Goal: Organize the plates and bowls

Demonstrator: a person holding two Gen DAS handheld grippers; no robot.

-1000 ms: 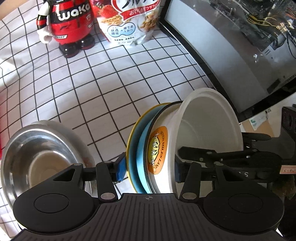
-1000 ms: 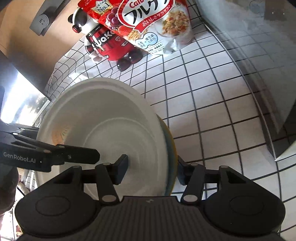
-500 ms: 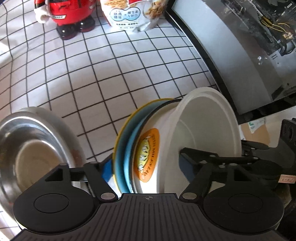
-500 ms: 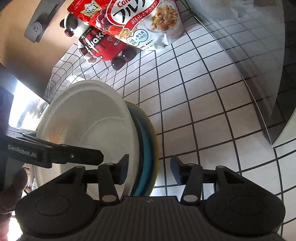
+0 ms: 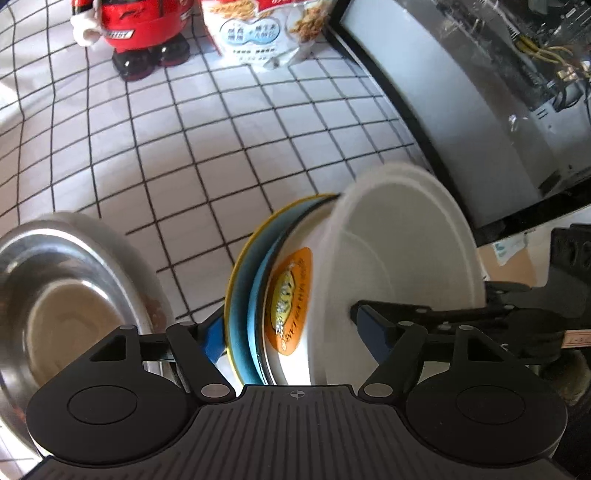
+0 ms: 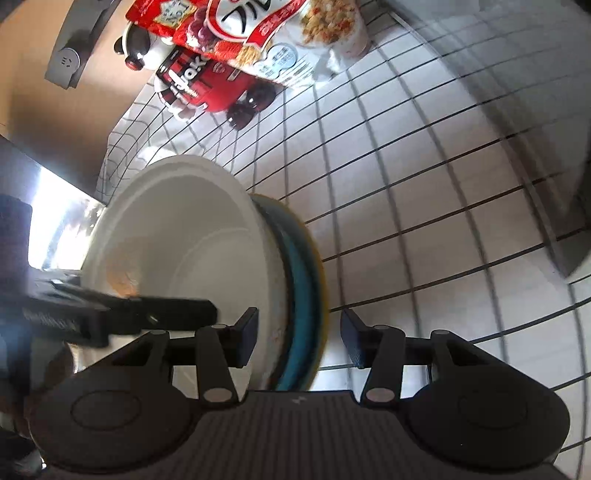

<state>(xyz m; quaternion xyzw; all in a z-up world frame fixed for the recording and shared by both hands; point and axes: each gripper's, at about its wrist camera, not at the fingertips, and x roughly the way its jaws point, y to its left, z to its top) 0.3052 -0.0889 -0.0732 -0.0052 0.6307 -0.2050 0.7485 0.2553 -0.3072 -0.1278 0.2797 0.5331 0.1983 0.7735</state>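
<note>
A white bowl [image 5: 399,266] with an orange label sits nested on a blue plate [image 5: 255,295] and a yellow plate [image 5: 236,273]. The stack is tipped on edge above the checked tabletop [image 5: 184,166]. My left gripper [image 5: 291,328] straddles the stack, open wide, with one finger in the bowl and one behind the yellow plate. In the right wrist view, my right gripper [image 6: 299,334] is shut on the same stack. One pad is inside the bowl [image 6: 177,236] and the other is behind the yellow plate [image 6: 319,273]. A steel bowl [image 5: 55,295] lies at the lower left.
A red mascot figure [image 5: 140,33] and a cereal bag [image 5: 266,33] stand at the back of the table. A grey panel [image 5: 461,110] borders the table's right side. A wall socket [image 6: 68,59] is on the wooden wall behind.
The left jaws have spread wide and come off the stack. The right jaws have narrowed onto it. The stack has tipped slightly, so the blue and yellow plates now show in the right wrist view.
</note>
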